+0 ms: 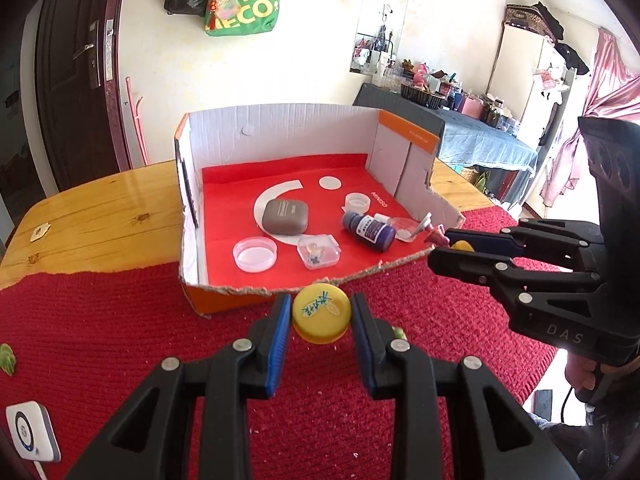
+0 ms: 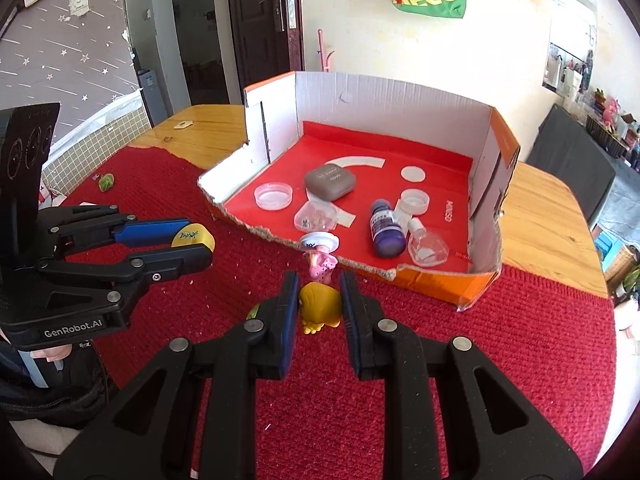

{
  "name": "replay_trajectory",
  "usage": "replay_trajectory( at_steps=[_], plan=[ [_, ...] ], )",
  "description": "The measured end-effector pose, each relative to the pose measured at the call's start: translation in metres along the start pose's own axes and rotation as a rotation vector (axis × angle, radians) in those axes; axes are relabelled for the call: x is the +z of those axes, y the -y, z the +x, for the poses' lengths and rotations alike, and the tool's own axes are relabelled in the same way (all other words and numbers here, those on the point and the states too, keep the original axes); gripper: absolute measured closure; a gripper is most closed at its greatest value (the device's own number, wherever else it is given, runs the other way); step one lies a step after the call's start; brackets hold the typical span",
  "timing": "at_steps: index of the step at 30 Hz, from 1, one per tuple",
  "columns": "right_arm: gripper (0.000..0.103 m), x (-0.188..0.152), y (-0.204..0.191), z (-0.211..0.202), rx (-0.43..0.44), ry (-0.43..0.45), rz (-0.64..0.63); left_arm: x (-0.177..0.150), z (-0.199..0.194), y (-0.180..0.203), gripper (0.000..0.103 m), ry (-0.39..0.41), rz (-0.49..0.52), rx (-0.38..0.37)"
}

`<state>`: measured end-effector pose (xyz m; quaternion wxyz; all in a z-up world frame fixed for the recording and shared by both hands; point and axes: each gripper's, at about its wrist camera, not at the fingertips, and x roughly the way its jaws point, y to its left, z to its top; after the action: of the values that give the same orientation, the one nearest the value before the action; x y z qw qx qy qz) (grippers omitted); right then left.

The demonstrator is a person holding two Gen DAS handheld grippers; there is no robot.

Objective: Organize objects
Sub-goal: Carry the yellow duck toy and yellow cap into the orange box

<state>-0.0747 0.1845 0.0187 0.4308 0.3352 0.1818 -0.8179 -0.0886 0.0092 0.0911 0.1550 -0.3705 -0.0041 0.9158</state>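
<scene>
Over the red knitted cloth [image 1: 120, 320] on the wooden bench [image 1: 100, 216], both claws are loaded. Left claw [image 1: 321, 316] is clamped on a round yellow plastic bottle cap [image 1: 321, 314], printed face up and tilted toward the camera, just in front of the torn front edge of the box. Right claw [image 2: 320, 304] is squeezed tight on a small yellow rubbery figure [image 2: 320, 306], its long axis running down between the blue pads, little feet poking out below.

Ahead sits the open orange-and-white cardboard box [image 2: 380, 92] with a red lining. Count inside: one grey-brown rounded case [image 2: 330, 182], one purple bottle [image 2: 385, 230] lying on its side with the cap pointing to the back wall, one clear glass bottle [image 2: 426, 246] beside it, one clear round lid [image 2: 274, 196], one small clear container [image 2: 316, 216] with bits inside, one white cap [image 2: 414, 202].

One pink figure with a white disc top [image 2: 320, 256] stands at the box's ragged front lip, directly between the right claw and the box floor. One white square device [image 1: 32, 432] lies on the cloth at the near left.
</scene>
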Motion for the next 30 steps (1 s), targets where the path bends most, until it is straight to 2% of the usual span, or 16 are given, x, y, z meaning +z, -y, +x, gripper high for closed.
replay_trajectory(
  at_steps=[4, 9, 14, 16, 23, 30],
  plan=[
    [0.083, 0.031, 0.008, 0.001, 0.000, 0.012, -0.005, 0.033, 0.012, -0.005, 0.072, -0.005, 0.039, 0.033],
    [0.083, 0.075, 0.027, 0.023, 0.010, -0.006, 0.036, 0.071, 0.040, -0.013, 0.072, -0.042, 0.088, 0.078],
    [0.083, 0.109, 0.049, 0.062, -0.030, -0.067, 0.068, 0.105, 0.079, -0.020, 0.071, -0.100, 0.109, 0.125],
    [0.083, 0.120, 0.056, 0.079, -0.079, -0.105, 0.069, 0.115, 0.094, -0.021, 0.072, -0.119, 0.113, 0.149],
    [0.083, 0.135, 0.087, 0.131, -0.184, -0.233, 0.059, 0.135, 0.142, -0.021, 0.071, -0.184, 0.145, 0.225],
    [0.083, 0.135, 0.095, 0.164, -0.256, -0.334, 0.009, 0.138, 0.184, -0.031, 0.071, -0.264, 0.126, 0.269]
  ],
)
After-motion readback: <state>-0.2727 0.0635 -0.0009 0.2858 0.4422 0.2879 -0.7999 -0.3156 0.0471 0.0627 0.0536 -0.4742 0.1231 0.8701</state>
